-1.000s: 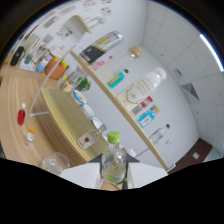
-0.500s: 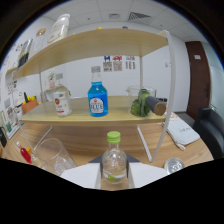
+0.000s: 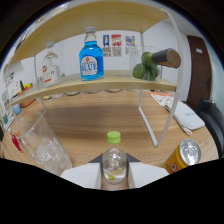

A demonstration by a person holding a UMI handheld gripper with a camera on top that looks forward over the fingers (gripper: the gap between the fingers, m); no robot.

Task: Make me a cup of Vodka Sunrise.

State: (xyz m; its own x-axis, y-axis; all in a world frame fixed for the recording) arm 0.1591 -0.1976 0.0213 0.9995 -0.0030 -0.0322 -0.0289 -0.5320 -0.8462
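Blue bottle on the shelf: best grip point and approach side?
Take the blue bottle at its wide labelled body, coming straight in from the shelf's open front. It stands upright with space either side. The gripper already holds a small green-capped bottle.

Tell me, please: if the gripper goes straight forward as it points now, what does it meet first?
Probably the shelf rack. The gripper holds a green-capped bottle; beyond lies bare table, then the rack. Depth is uncertain.
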